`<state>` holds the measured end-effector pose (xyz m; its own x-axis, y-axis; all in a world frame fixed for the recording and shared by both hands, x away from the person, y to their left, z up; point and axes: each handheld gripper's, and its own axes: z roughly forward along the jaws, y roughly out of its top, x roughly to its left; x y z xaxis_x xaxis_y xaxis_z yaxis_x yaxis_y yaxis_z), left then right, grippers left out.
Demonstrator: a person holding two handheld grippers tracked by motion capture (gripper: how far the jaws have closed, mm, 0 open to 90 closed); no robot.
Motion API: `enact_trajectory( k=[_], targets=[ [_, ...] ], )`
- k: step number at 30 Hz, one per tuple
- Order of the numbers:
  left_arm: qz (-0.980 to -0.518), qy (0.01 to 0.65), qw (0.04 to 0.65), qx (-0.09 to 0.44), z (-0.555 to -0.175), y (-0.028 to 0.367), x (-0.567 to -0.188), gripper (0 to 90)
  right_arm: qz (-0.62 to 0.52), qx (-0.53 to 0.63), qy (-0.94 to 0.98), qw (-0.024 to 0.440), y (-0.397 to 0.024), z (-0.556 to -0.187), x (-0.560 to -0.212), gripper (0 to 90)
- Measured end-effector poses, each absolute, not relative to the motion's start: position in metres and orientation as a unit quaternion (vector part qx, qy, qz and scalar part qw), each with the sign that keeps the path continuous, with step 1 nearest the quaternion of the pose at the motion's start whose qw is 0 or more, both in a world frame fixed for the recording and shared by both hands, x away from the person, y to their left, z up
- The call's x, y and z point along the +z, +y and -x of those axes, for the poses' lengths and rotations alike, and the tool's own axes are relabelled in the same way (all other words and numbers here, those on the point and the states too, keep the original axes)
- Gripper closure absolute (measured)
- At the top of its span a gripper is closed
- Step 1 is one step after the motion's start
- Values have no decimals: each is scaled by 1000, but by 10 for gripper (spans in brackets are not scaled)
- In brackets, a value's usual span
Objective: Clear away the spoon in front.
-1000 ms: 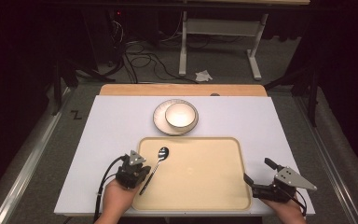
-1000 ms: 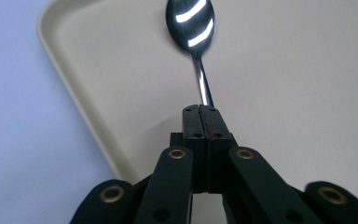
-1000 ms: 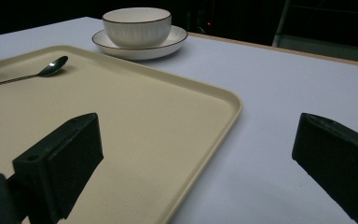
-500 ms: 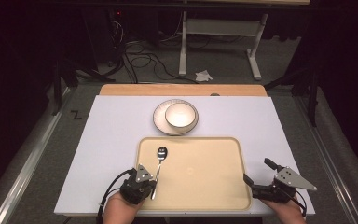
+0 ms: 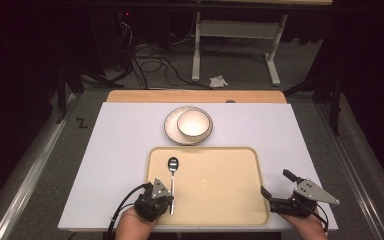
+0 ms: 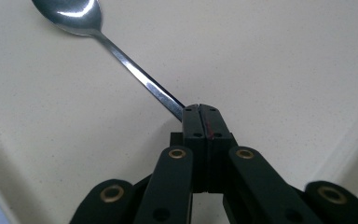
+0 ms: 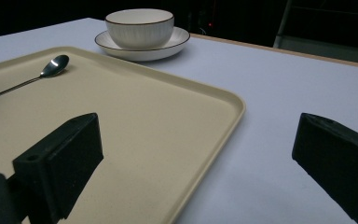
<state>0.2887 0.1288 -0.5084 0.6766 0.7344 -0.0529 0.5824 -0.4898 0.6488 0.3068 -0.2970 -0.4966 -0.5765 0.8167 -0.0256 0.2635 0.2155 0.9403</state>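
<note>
A metal spoon (image 5: 172, 172) lies lengthwise on the left part of the beige tray (image 5: 215, 185), its bowl pointing away from me. My left gripper (image 5: 169, 199) sits at the tray's near left corner, shut on the end of the spoon's handle. In the left gripper view the jaws are pressed together at the tip (image 6: 200, 112) with the spoon (image 6: 121, 56) running up and left. My right gripper (image 5: 275, 183) rests at the tray's near right corner, open, nothing between its fingers (image 7: 60, 154). In the right gripper view the spoon (image 7: 51, 65) rests on the tray (image 7: 121, 116).
A white bowl (image 5: 194, 123) stands on a plate (image 5: 172, 131) just beyond the tray, on the white tabletop (image 5: 120, 150); in the right gripper view the bowl (image 7: 140, 28) and plate (image 7: 182, 39) appear at the top. Cables and a desk frame lie on the floor past the table.
My left gripper has drawn back toward me and slightly right with the spoon handle; the spoon has swung from slanted to nearly straight. The right gripper has stayed put.
</note>
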Motion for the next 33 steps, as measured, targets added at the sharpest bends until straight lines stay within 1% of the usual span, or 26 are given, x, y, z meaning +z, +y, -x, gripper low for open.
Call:
enact_trajectory(
  k=[5,6,7,8,11,12,13,17,19,20,23,25,27,28,30,33],
  targets=[
    [-846,392,336,133,-290,135,-507,898,-371,506,729,274,-297,-307,-497,22],
    [-838,394,350,139,-291,141,-504,867,-366,507,730,276,-297,-307,-496,21],
    [-838,394,350,139,-291,141,-504,841,-366,507,730,276,-297,-307,-496,21],
    [-835,397,353,142,-291,144,-503,841,-363,507,731,277,-297,-307,-496,21],
    [-825,401,367,154,-292,155,-499,757,-364,507,731,275,-297,-307,-496,18],
    [-821,405,370,160,-292,158,-498,713,-363,507,731,276,-297,-306,-496,16],
    [-817,406,375,165,-292,162,-496,713,-363,507,731,276,-297,-306,-496,16],
    [-795,412,403,189,-292,178,-489,577,-363,508,730,277,-297,-306,-496,10],
    [-785,416,417,195,-292,188,-487,522,-364,507,730,277,-297,-306,-496,7],
    [-779,421,418,202,-293,198,-486,487,-364,507,730,277,-297,-306,-496,6],
    [-775,425,418,208,-294,209,-486,449,-363,507,731,278,-297,-307,-496,6],
    [-766,429,426,217,-294,224,-485,396,-367,506,730,277,-297,-307,-497,5],
    [-763,429,429,222,-294,228,-485,347,-370,506,729,275,-297,-306,-497,5],
    [-758,430,434,227,-294,232,-485,347,-370,506,729,276,-297,-306,-497,5],
    [-752,433,438,235,-293,238,-485,265,-370,505,729,276,-297,-306,-497,5],
    [-746,446,433,237,-296,244,-487,78,-370,503,730,278,-297,-307,-497,5]
  ],
)
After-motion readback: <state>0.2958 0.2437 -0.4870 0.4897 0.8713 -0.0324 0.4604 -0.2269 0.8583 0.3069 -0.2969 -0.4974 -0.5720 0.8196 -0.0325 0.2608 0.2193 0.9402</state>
